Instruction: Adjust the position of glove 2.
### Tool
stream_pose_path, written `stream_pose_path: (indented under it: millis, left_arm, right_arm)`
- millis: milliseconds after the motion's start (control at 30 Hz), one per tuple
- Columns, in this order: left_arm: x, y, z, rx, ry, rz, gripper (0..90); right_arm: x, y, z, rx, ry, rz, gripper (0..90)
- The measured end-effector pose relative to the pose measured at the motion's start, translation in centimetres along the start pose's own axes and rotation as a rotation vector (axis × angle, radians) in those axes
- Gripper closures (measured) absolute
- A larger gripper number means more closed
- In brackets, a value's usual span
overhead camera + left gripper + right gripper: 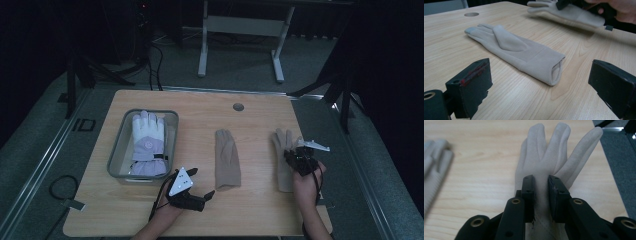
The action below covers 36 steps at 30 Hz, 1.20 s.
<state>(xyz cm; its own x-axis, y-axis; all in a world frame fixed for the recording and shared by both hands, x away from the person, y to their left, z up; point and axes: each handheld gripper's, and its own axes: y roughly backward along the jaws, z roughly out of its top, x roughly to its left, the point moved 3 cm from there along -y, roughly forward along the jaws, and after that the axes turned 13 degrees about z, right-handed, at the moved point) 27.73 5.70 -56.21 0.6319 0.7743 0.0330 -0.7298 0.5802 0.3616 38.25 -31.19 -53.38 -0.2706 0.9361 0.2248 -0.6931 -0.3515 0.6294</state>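
The right tool [541,186] pinches the right-hand beige glove [554,152] at its palm, near the worktop's [150,210] right edge. The left tool [541,82] rests jaws apart, facing the middle beige glove [519,53], which lies flat. A white glove [147,142] sits in the grey tray [116,150].

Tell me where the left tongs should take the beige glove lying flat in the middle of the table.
Probably the cuff of the middle beige glove. Its open end faces the open left tongs, is the thickest part, and offers an edge to pinch. Come in low along the table from the person's side.
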Motion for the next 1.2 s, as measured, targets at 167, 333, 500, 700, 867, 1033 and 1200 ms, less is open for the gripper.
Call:
stream_pose_path:
  millis: [167, 333, 500, 700, 867, 1033, 1200]
  left_arm:
    - [-0.1, 0.0, 0.0, 0.002, -0.004, -0.007, 4.9]
    - [-0.2, 0.0, 0.0, 0.001, -0.001, -0.008, 4.9]
    - [-0.2, 0.1, 0.0, -0.002, -0.003, -0.008, 4.9]
    - [-0.1, 0.1, 0.1, -0.004, -0.002, -0.008, 4.9]
    - [-0.2, 0.1, 0.0, -0.001, -0.003, -0.009, 4.9]
    - [-0.2, 0.1, 0.1, -0.001, -0.005, -0.010, 4.9]
    - [-0.1, 0.1, 0.0, 0.001, -0.007, -0.005, 4.9]
  right_arm:
    - [-0.6, -1.4, -1.2, 0.062, 0.010, -0.013, 73.7]
    - [-0.9, -2.1, -2.0, 0.072, 0.012, -0.001, 69.8]
    - [-1.2, -1.4, -1.3, 0.041, 0.002, 0.060, 58.5]
    - [-1.9, 0.1, -0.2, 0.002, 0.107, 0.139, 47.3]
    - [-1.9, -0.3, -0.9, 0.037, 0.194, 0.155, 47.4]
    - [-2.2, -0.9, -1.7, 0.069, 0.245, 0.136, 47.1]
    - [-2.5, -1.6, -2.7, 0.099, 0.226, 0.144, 50.4]
